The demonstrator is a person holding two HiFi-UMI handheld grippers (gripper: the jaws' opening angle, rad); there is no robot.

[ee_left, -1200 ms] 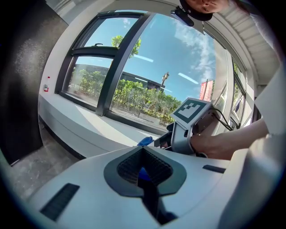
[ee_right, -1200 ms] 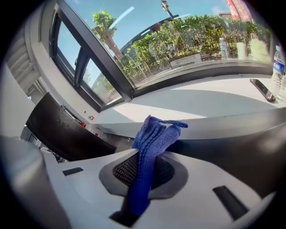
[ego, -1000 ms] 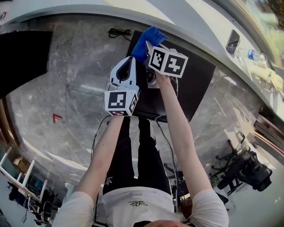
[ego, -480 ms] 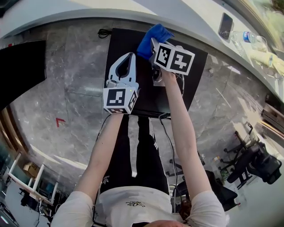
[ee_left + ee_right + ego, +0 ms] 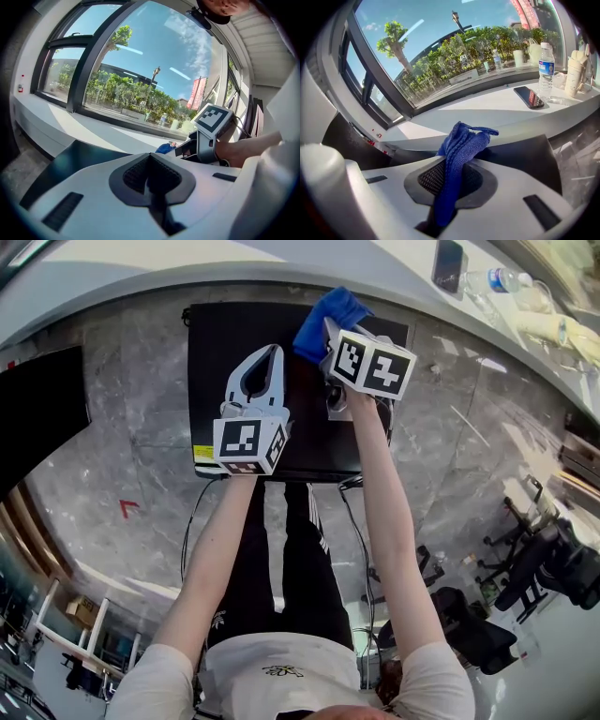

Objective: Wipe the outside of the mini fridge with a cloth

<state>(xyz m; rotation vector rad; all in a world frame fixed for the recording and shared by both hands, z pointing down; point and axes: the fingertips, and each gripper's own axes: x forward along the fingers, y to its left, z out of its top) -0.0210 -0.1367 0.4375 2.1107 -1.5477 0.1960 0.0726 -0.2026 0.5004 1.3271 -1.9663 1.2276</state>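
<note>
You are holding both claws over the black top of the fridge [image 5: 211, 371], and it is filling more of the head view than a second ago. Its left edge and front-left corner are now showing, where before it sat tilted and partly cut off behind your arms. Your view has swung, so the fridge is lying squarer across the top of the picture.

Your right claw [image 5: 325, 331] is staying clamped on the blue cloth [image 5: 328, 317]. In the right gripper view the cloth [image 5: 457, 154] is running down between the closed jaws and bunching up above them. The bunch is sitting near the fridge's back edge, much as it was before. Whether it is touching the top cannot be told.

Your left claw [image 5: 270, 352] is closed with nothing between its jaws, and the left gripper view shows its jaws [image 5: 151, 159] meeting along one seam. It is keeping its place just left of the right claw, over the middle of the fridge top [image 5: 70, 157]. A bit of the cloth [image 5: 165, 148] is peeking out beyond it.

On the white surface [image 5: 487, 105] behind the fridge, the phone [image 5: 448, 259] and bottle [image 5: 497, 279] are sliding toward the top edge of the head view. The red floor mark [image 5: 124, 507] is sitting a little lower than before.
</note>
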